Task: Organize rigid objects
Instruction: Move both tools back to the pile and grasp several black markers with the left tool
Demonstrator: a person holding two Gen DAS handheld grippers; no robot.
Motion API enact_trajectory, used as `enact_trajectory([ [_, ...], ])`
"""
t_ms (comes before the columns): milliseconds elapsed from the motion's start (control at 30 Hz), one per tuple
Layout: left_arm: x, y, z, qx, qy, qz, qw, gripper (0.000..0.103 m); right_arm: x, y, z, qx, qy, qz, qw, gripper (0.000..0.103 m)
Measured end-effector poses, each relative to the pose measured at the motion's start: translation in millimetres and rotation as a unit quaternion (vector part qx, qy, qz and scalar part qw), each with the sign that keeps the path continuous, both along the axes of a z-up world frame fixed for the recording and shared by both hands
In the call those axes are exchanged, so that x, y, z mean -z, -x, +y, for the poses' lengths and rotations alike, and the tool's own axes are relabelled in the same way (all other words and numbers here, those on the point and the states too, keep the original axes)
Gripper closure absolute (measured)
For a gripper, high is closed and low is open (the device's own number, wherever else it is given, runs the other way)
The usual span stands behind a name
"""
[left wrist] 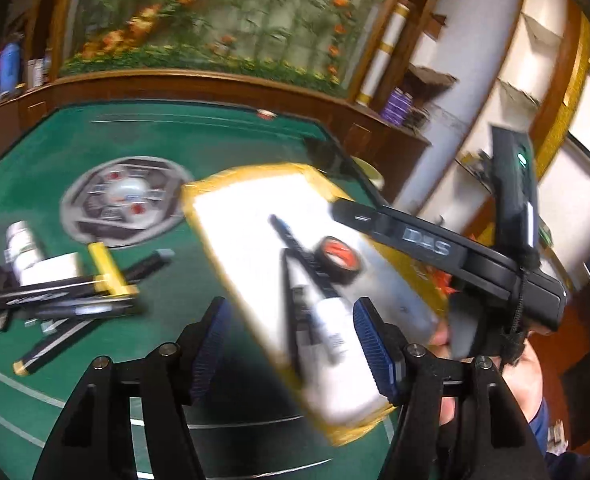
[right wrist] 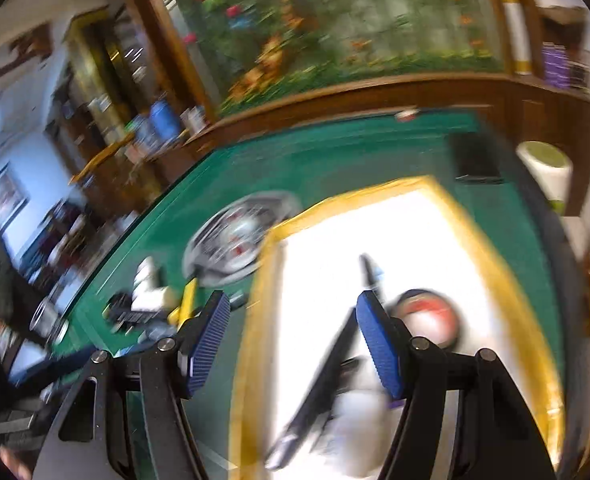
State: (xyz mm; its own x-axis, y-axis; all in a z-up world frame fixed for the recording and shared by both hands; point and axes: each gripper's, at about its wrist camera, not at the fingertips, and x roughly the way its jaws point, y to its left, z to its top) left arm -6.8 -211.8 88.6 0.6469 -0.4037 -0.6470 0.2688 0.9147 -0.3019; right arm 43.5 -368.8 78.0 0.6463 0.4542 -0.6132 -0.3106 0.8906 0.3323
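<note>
The green bench (left wrist: 223,136) carries a yellow-rimmed tray (left wrist: 255,178) at right, the sorting spot: it already holds a pen (left wrist: 295,240), a bottle (left wrist: 331,320) and a tape roll (left wrist: 341,260). A pile (left wrist: 55,292) of pens and bottles waits at left, still loose. Left claw (left wrist: 291,344) and right claw (right wrist: 295,344) both hang released, holding nothing, over the tray's near end.

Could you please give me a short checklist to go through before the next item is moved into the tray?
1. Left gripper open, nothing between its pads: ok.
2. Right gripper open: ok.
3. Tray has bare room left: ok.
4. Tape roll and white bottle already in the tray: ok.
5. Pens and small white bottle left on the green table: not ok.
6. Picture sharp enough to aim: not ok, both views blurred.
</note>
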Motion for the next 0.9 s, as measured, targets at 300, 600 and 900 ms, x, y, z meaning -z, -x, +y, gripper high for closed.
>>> enact_trajectory([
  [300,36,36,143,-0.15,-0.022,0.005,0.9884,0.031,7,-9,100,-0.11,-0.003,0.1,0.989,0.038],
  [600,82,32,207,-0.249,-0.01,0.044,0.9675,0.03,27,-80,178,-0.083,0.056,0.13,0.986,0.038],
  [900,87,25,202,-0.242,-0.016,0.047,0.9691,0.03,56,-120,198,-0.045,0.151,0.154,0.976,0.037],
])
